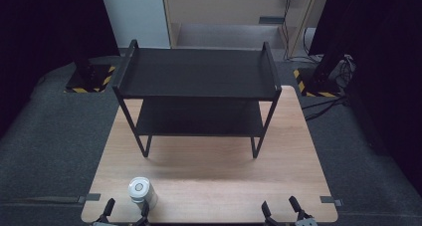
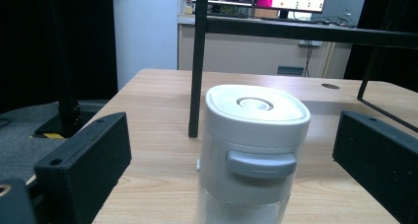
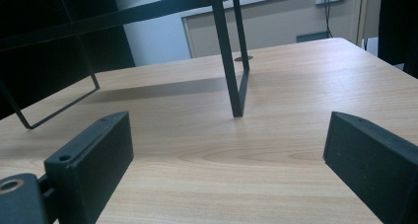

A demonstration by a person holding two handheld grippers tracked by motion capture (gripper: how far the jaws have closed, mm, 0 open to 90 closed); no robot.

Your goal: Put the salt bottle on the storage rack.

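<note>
We're at the pre-grasp: left gripper (image 1: 125, 211) fingers spread wide around the white lidded canister (image 2: 254, 150) at the worktop's (image 1: 209, 181) near-left edge, not touching. Right gripper (image 1: 282, 210) fingers apart, empty. Next we likely close on the canister, maybe for the black shelf rack (image 1: 199, 86).

We see the high view dim at its edges, the floor and corners falling to near black, while the table (image 1: 209, 181) is evenly lit from above. The rack (image 1: 196, 94) throws a soft shadow forward onto the wood. Our left gripper view is brighter: the jar (image 2: 254, 150) is sharp, its white lid faintly glossy, and the screens behind are blown out and blurred. In the right gripper view the rack's leg (image 3: 229, 61) casts a long, soft shadow leftward.
</note>
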